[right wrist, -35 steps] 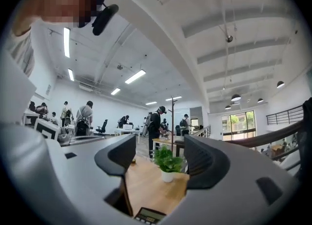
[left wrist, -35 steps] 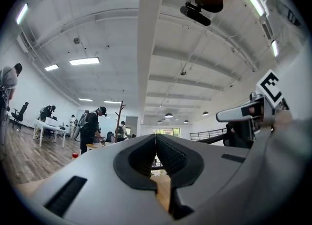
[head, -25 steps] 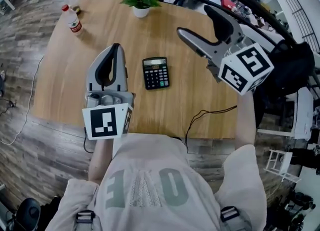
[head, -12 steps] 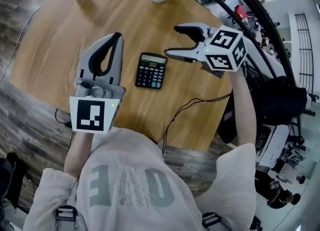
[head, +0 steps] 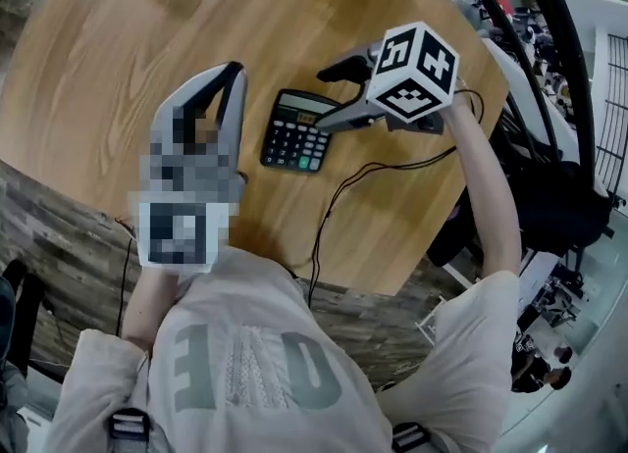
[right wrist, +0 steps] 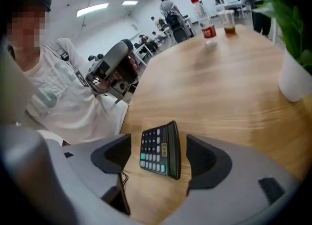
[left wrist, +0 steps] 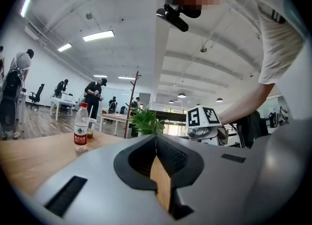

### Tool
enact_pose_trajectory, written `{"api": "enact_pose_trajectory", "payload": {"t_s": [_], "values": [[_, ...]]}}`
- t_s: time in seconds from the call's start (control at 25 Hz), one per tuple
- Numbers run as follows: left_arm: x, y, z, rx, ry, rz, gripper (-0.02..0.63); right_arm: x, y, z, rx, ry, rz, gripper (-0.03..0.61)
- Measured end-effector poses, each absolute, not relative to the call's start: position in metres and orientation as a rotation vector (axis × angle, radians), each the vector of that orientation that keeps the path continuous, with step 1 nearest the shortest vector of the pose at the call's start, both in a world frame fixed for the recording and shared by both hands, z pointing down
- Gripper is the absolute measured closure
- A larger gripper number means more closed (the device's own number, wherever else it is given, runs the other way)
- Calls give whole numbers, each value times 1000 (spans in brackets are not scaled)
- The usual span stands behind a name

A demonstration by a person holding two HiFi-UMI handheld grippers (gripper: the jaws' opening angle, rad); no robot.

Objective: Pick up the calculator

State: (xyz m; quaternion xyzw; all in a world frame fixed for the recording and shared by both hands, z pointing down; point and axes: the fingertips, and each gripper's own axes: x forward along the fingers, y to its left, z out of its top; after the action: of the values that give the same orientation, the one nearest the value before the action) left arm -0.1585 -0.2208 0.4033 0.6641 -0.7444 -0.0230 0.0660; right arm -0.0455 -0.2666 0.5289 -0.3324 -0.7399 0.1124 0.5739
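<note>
Facing the calculator (right wrist: 160, 150), right gripper (right wrist: 158, 146) has jaws wide, left gripper (left wrist: 157, 143) jaws together, cable (head: 339, 196) just beside.

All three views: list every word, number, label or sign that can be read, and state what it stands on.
No text reads clearly.
Shirt: large grey characters, foreshortened, cannot be read for sure.
Water bottle label: too small.
Calculator keys: too blurred.
Right gripper cube: square marker patterns, no words.
</note>
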Motion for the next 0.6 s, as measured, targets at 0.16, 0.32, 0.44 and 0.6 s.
{"api": "enact_pose_trajectory", "payload": {"t_s": [0.16, 0.32, 0.44, 0.6], "values": [[-163, -223, 429, 1948, -2233, -41, 604, -40, -259, 559, -874, -1613, 341, 215], [-165, -230, 444, 1918, -2227, -23, 604, -35, -256, 575, -954, -1469, 467, 215], [-164, -234, 446, 1916, -2221, -27, 604, -34, -252, 578, -982, -1389, 537, 215], [-165, -236, 450, 1922, -2198, -22, 604, -31, -240, 582, -1032, -1300, 576, 215]]}}
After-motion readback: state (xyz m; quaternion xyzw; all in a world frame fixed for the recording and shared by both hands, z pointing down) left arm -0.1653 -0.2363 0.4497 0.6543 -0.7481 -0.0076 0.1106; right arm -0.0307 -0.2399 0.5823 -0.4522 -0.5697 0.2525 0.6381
